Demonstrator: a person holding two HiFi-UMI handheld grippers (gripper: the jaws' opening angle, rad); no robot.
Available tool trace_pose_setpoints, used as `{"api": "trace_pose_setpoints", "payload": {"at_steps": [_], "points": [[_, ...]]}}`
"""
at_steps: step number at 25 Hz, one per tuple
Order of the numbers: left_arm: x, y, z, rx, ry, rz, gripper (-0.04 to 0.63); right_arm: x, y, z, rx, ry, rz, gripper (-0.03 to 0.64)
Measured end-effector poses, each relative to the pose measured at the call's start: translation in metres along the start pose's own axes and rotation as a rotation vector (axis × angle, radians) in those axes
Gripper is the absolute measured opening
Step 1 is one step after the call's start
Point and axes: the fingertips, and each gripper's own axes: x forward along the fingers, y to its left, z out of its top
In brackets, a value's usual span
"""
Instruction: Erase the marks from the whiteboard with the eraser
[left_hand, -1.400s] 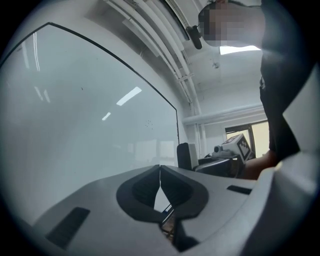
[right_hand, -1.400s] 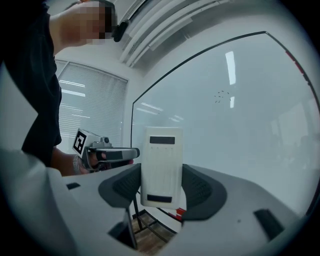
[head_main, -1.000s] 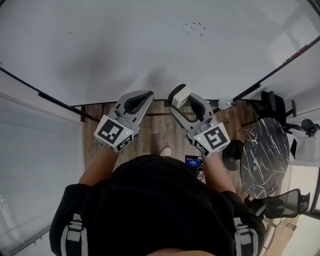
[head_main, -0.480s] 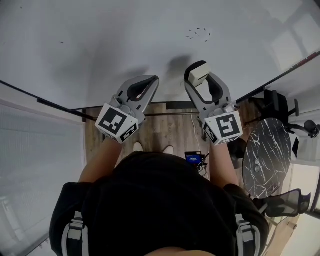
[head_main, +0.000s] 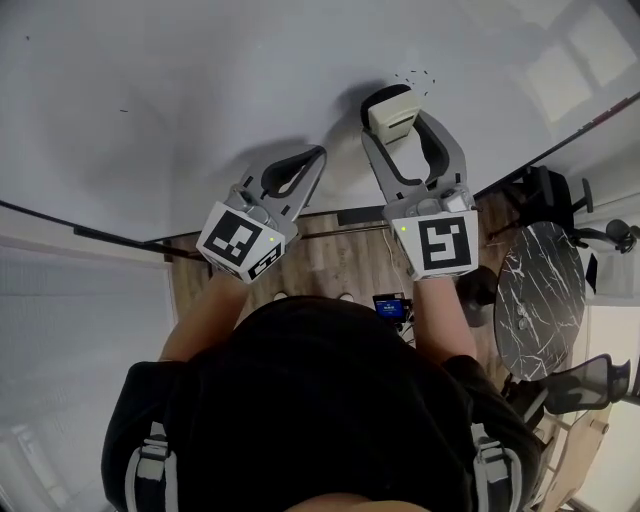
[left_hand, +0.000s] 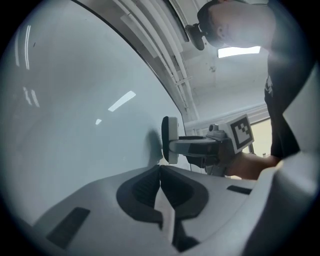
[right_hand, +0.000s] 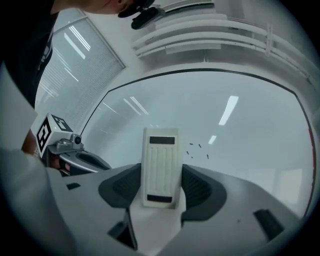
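A cream eraser (head_main: 390, 113) sits clamped between the jaws of my right gripper (head_main: 393, 118), its dark felt facing the whiteboard (head_main: 200, 90). The eraser (right_hand: 160, 166) shows its ribbed back in the right gripper view, with several small dark marks (right_hand: 198, 149) on the board just to its right. In the head view those marks (head_main: 417, 77) lie just above and right of the eraser. The left gripper view shows the eraser (left_hand: 169, 139) close to the whiteboard (left_hand: 75, 125); whether it touches I cannot tell. My left gripper (head_main: 318, 154) is shut and empty, lower left of the eraser.
The whiteboard's black frame (head_main: 90, 234) runs along its lower edge. Below lie a wood floor (head_main: 330, 255), a round marble table (head_main: 540, 300) and black chairs (head_main: 580, 385) at the right. A small lit device (head_main: 388, 305) lies on the floor.
My right gripper has risen with the eraser toward the marks and now sits just below them. My left gripper has shifted slightly up and right.
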Motion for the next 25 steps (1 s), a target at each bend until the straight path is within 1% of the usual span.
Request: {"api": "trace_pose_setpoints", "payload": {"at_steps": [3, 5, 10, 19, 23, 25], "points": [[-0.001, 0.006, 0.0, -0.006, -0.005, -0.004, 0.005, 0.015, 0.005, 0.012, -0.096, 0.029, -0.05, 0.25], [-0.001, 0.007, 0.0, -0.013, -0.011, -0.008, 0.005, 0.022, 0.005, 0.015, -0.111, 0.039, -0.081, 0.25], [-0.002, 0.008, -0.001, -0.014, -0.015, -0.019, 0.005, 0.024, 0.001, 0.014, -0.106, 0.022, -0.119, 0.25], [-0.009, 0.011, -0.005, -0.019, -0.025, -0.002, 0.005, 0.024, -0.001, 0.012, -0.086, 0.011, -0.14, 0.25], [-0.013, 0.011, -0.005, -0.019, -0.03, 0.011, 0.005, 0.019, -0.02, 0.006, -0.056, 0.016, -0.177, 0.25], [-0.015, 0.011, -0.005, -0.016, -0.029, 0.016, 0.005, 0.014, -0.031, 0.002, -0.058, 0.025, -0.196, 0.25]]}}
